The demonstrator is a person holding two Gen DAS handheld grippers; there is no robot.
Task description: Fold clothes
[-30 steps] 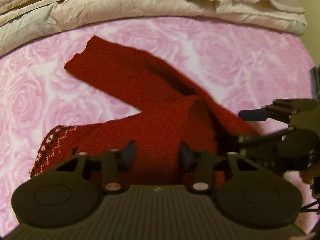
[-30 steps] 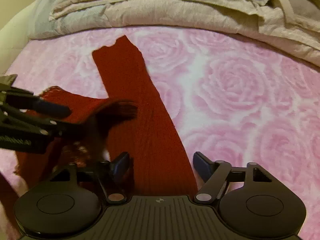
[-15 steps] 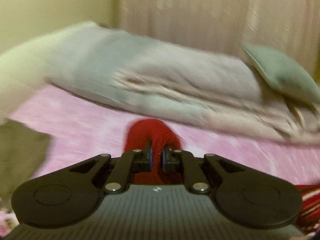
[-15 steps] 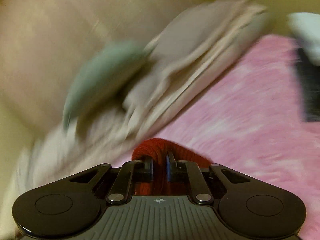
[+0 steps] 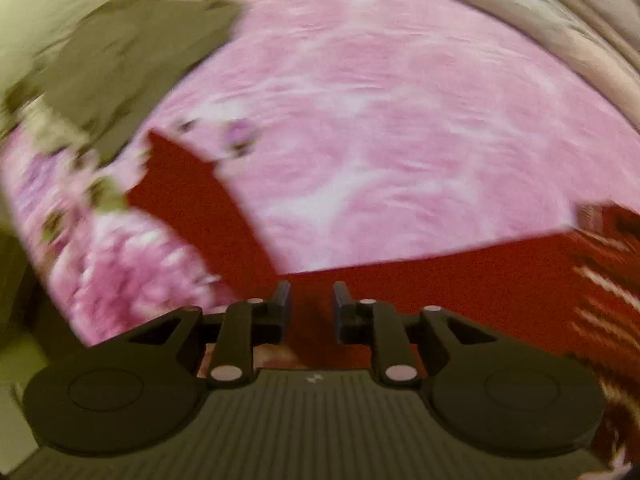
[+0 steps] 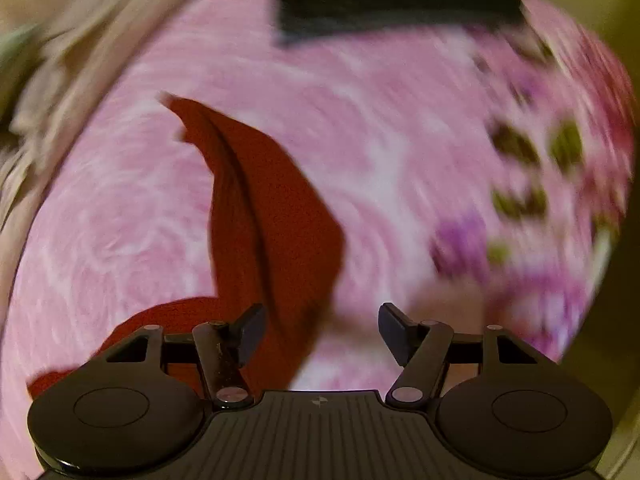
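Sweater (image 5: 420, 280) sprawls red across the pink bed (image 5: 400, 100), one sleeve (image 6: 272, 216) trailing up frame centre; you see no finished fold. Your left tongs (image 5: 308, 304) stand slightly parted over it, your right tongs (image 6: 322, 326) spread wide, holding nothing

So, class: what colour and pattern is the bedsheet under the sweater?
Pink bedsheet with pale rose swirls; clearest in the left wrist view.

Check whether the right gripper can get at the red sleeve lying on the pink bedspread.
Probably yes: the right gripper is open, the red sleeve lies just ahead beside its left finger, and nothing covers it.
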